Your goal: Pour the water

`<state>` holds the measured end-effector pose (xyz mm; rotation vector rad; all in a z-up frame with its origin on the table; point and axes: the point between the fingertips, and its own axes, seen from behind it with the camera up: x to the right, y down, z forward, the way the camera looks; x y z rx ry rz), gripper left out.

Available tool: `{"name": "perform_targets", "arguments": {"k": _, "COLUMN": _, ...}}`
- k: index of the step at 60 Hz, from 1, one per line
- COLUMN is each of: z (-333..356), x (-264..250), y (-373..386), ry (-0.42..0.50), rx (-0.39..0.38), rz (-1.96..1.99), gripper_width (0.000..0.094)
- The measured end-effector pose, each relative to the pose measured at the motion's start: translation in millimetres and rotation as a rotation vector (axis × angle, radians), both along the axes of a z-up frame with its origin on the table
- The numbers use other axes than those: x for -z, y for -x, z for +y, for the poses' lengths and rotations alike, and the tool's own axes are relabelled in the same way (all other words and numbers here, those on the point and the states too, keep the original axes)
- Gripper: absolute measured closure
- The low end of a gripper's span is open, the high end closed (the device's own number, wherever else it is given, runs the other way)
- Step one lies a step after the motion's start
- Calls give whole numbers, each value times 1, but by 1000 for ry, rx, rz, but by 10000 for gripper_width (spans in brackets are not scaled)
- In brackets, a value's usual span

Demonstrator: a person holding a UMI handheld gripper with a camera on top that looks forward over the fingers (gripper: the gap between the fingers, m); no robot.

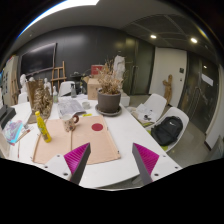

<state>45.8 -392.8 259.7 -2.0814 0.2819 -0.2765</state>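
My gripper (pixel 111 162) is open and empty, held above the near part of a white table (pixel 120 130). Its magenta pads (pixel 76 157) stand wide apart. Beyond the fingers lies a brown mat (pixel 75 143) with a small red round thing (pixel 97 127) on it. A yellow bottle (pixel 42 126) stands at the mat's left edge. A clear crumpled-looking vessel (pixel 68 111) stands at the mat's far end; I cannot tell what it holds.
A potted dry plant (pixel 108 93) stands at the far middle of the table. Wooden items (pixel 40 96) stand at the far left and a bluish thing (pixel 14 131) at the left. Chairs (pixel 167 128) stand along the table's right side.
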Motion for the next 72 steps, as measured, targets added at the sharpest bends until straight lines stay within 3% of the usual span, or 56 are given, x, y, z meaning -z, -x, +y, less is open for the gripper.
{"name": "perform_targets", "arguments": {"k": 15, "z": 26, "x": 32, "y": 71, "ry": 43, "rx": -96, "rz": 36, "gripper_width": 72}}
{"name": "perform_targets", "arguments": {"k": 28, "z": 74, "x": 73, "y": 194, "ry": 36, "rx": -258, "rz": 63, "gripper_width": 71}}
{"name": "perform_targets", "arguments": {"k": 37, "z": 122, "x": 112, "y": 270, "ry": 7, "rx": -326, "rz": 55, "gripper_width": 73}}
{"name": "perform_targets", "arguments": {"k": 49, "z": 211, "x": 148, "y": 335, "ry": -53, "rx": -348, "rz": 74, "gripper_width": 76}}
{"name": "perform_targets", "arguments": {"k": 64, "z": 307, "x": 185, "y": 365, "ry": -108, "rx": -331, "rz": 54, "gripper_width": 77}}
{"name": "perform_targets", "arguments": {"k": 72, "z": 334, "x": 203, "y": 370, "ry": -117, "rx": -314, "rz": 52, "gripper_width": 195}}
